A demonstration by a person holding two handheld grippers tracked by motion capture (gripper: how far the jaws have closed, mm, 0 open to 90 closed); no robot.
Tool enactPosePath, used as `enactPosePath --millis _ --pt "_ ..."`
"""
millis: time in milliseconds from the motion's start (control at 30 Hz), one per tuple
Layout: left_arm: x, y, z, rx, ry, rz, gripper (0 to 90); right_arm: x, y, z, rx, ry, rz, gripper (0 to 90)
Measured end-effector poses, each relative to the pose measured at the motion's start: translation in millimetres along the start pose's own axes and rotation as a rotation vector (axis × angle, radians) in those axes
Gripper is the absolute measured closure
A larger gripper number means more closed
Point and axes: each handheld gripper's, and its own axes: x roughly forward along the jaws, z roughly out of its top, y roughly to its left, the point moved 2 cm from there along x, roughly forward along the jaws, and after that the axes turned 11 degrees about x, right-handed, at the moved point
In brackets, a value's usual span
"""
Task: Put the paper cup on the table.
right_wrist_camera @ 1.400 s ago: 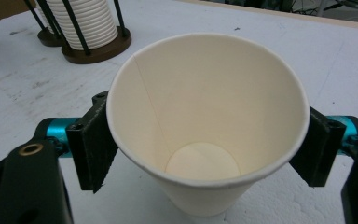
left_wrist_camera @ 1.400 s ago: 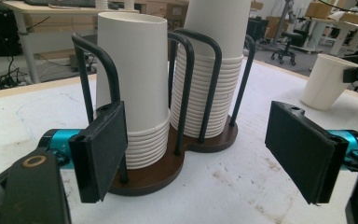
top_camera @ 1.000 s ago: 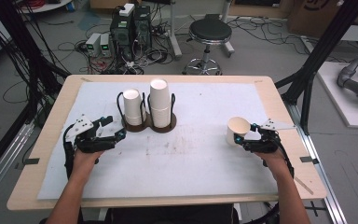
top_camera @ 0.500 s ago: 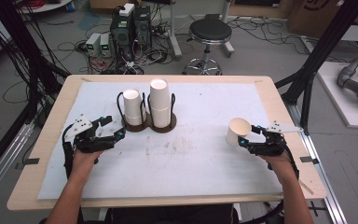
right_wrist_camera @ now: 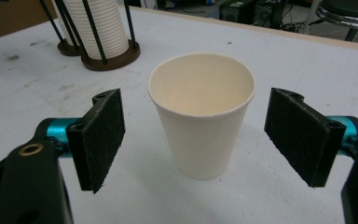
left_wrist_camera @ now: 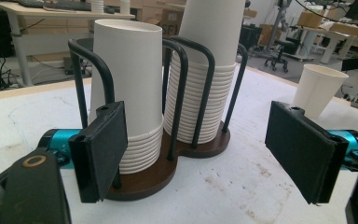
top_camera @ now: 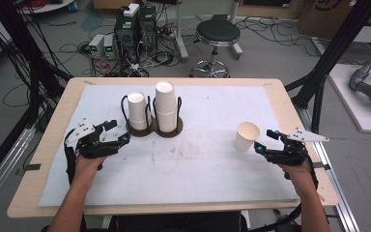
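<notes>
A single white paper cup [top_camera: 247, 136] stands upright on the white mat, right of centre. My right gripper [top_camera: 264, 140] is open just to its right. In the right gripper view the cup [right_wrist_camera: 203, 126] stands in line with the gap of the right gripper [right_wrist_camera: 200, 144], untouched by either pad. A brown wire cup holder [top_camera: 170, 130] carries a short cup stack [top_camera: 136, 110] and a taller one [top_camera: 165, 106]. My left gripper [top_camera: 119, 132] is open just left of the holder. The left gripper [left_wrist_camera: 200, 151] faces the short stack [left_wrist_camera: 130, 84] and the tall stack [left_wrist_camera: 209, 70].
The white mat [top_camera: 203, 169] covers most of the wooden table [top_camera: 294, 116]. On the floor beyond the far edge are a black stool [top_camera: 217, 34] and computer boxes with cables [top_camera: 135, 24]. Black frame posts [top_camera: 319, 82] stand at the table's sides.
My right gripper has drawn back a little toward the near right, away from the single cup, which stays in place. The left gripper has hardly moved.
</notes>
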Motion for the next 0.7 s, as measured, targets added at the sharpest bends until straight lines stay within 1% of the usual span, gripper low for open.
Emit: enactPosePath --millis 133,167,300,367,433,467,567,700 --pt "1.7 0.1 -0.4 -0.011 -0.005 -0.002 21.0 0.2 2.9 1.6 -0.004 -0.009 -0.003 20.7" --pt "2.1 0.0 -0.3 -0.017 -0.007 0.000 21.0 0.3 4.4 1.7 0.002 -0.010 -0.005 20.8" --pt "4.6 -1.6 0.9 -0.017 -0.011 -0.002 20.9 -1.4 14.1 6.5 -0.006 -0.037 0.031 20.8" --pt "5.9 -3.0 1.8 -0.011 -0.012 -0.008 21.0 -2.8 19.7 10.7 -0.022 -0.054 0.047 20.8" --pt "6.1 -4.0 2.5 -0.008 -0.013 -0.013 21.0 -4.1 24.7 14.7 -0.036 -0.062 0.054 20.8" --pt "5.8 -4.2 2.8 -0.004 -0.012 -0.013 21.0 -4.5 26.6 16.3 -0.047 -0.064 0.057 20.8" --pt "4.4 -5.3 2.8 -0.006 -0.014 -0.016 21.0 -4.7 31.3 18.8 -0.060 -0.065 0.064 20.8" --pt "2.1 -5.5 2.5 -0.002 -0.010 -0.015 21.0 -0.4 31.3 18.1 -0.068 -0.057 0.060 20.8"
